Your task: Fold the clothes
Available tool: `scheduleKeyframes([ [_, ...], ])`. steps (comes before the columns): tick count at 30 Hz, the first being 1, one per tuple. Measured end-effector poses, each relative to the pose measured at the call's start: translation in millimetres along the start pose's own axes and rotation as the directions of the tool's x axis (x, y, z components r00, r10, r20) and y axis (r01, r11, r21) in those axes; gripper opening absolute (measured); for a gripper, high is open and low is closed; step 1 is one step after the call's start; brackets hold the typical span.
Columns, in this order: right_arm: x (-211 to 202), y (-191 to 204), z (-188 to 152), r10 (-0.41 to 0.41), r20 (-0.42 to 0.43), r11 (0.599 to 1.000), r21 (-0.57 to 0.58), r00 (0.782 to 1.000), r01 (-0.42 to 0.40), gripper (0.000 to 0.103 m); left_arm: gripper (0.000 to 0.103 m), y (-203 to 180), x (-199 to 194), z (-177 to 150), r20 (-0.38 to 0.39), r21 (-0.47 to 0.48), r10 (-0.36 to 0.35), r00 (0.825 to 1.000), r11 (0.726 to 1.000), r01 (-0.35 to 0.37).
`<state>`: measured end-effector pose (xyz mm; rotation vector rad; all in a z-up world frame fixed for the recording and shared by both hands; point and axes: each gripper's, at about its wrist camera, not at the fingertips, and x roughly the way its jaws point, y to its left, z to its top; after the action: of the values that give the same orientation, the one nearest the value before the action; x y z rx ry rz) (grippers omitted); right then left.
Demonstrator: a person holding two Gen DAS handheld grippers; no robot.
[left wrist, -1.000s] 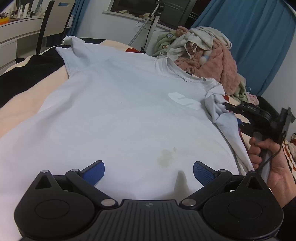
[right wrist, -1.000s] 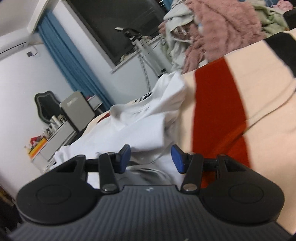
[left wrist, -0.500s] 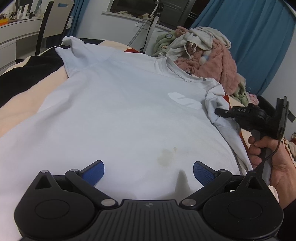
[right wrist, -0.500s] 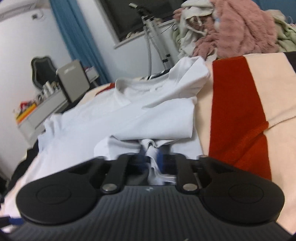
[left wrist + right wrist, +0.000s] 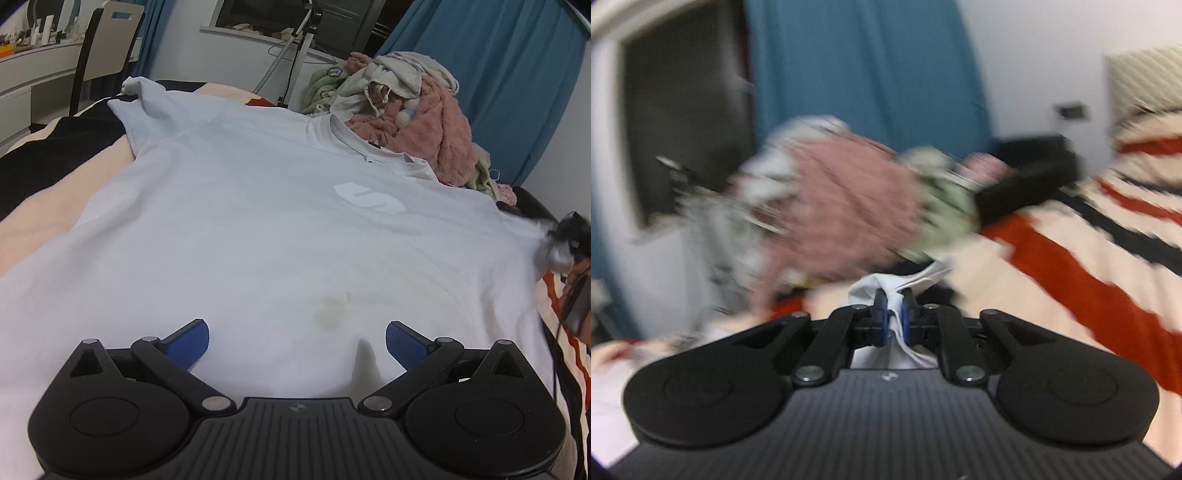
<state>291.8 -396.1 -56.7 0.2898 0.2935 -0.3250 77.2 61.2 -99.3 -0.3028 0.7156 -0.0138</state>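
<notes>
One white T-shirt (image 5: 258, 229) lies front-up across the striped blanket (image 5: 1071, 266), filling the middle of the left wrist view: one sleeve at upper left, collar upper centre, a yellowish stain (image 5: 328, 310) lower centre. Left gripper (image 5: 297, 341) hovers low over the hem end, jaws wide apart, nothing between them. At the right edge of that view the other sleeve is drawn taut toward the right gripper (image 5: 893, 317), jaws clamped on a bunch of white cloth; its own view is motion-blurred. Clothes pile (image 5: 406, 110) sits beyond the collar, upper right. Judgement: thin knit, light, limp, stretches and drags wrinkles when pulled. Best holds are seams: sleeve cuff, shoulder, hem corners.
</notes>
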Motion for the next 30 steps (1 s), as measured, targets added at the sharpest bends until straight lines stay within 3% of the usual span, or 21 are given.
scheduleKeyframes([
  [2,9.0,-6.3,-6.7,-0.084,-0.025,0.996,-0.038,0.996,0.083,0.018,0.103,-1.5,0.4,-0.7,0.004,0.014,0.002,1.000,1.000,-0.002],
  [3,11.9,-9.2,-8.8,-0.112,-0.034,0.992,-0.053,0.993,0.110,0.030,0.103,-3.1,-1.0,-1.2,0.006,0.023,-0.006,1.000,1.000,0.006],
  [4,11.1,-10.7,-8.2,-0.108,-0.040,0.993,-0.057,0.993,0.106,0.055,0.103,-4.7,-2.6,-1.8,0.007,0.032,-0.014,1.000,0.999,0.014],
  [6,1.3,-8.7,-3.2,-0.042,-0.038,0.999,-0.035,0.998,0.041,0.090,0.103,-7.9,-5.7,-2.9,0.009,0.051,-0.030,1.000,0.998,0.029],
  [12,-54.7,11.1,13.4,0.083,-0.078,0.996,0.022,0.993,-0.081,0.091,0.102,-17.6,-15.1,-6.1,0.013,0.107,-0.079,0.997,0.991,0.077],
  [16,-129.1,5.2,-0.2,0.149,-0.111,0.988,0.048,0.983,-0.144,0.091,0.100,-24.1,-21.4,-8.3,0.014,0.144,-0.111,0.994,0.984,0.108],
  [18,-167.1,0.2,-12.0,0.161,-0.150,0.987,0.033,0.976,-0.158,0.091,0.099,-34.8,-34.6,-18.9,-0.008,0.194,-0.173,0.985,0.966,0.172],
  [21,-235.1,-12.9,-28.2,0.196,-0.190,0.981,0.026,0.962,-0.194,0.091,0.095,-51.3,-54.9,-35.5,-0.049,0.267,-0.265,0.963,0.926,0.268],
  [24,-298.5,-26.2,-42.2,0.235,-0.174,0.972,0.054,0.956,-0.229,0.091,0.092,-67.8,-75.2,-52.0,-0.097,0.333,-0.350,0.932,0.871,0.362],
  [27,-345.0,-39.8,-57.3,0.252,-0.147,0.966,0.091,0.956,-0.241,0.091,0.088,-84.3,-95.5,-68.5,-0.150,0.393,-0.428,0.891,0.802,0.451],
  [30,-364.8,-49.7,-64.2,0.270,-0.115,0.955,0.157,0.956,-0.251,0.091,0.078,-100.3,-111.5,-92.5,-0.224,0.429,-0.493,0.841,0.724,0.540],
])
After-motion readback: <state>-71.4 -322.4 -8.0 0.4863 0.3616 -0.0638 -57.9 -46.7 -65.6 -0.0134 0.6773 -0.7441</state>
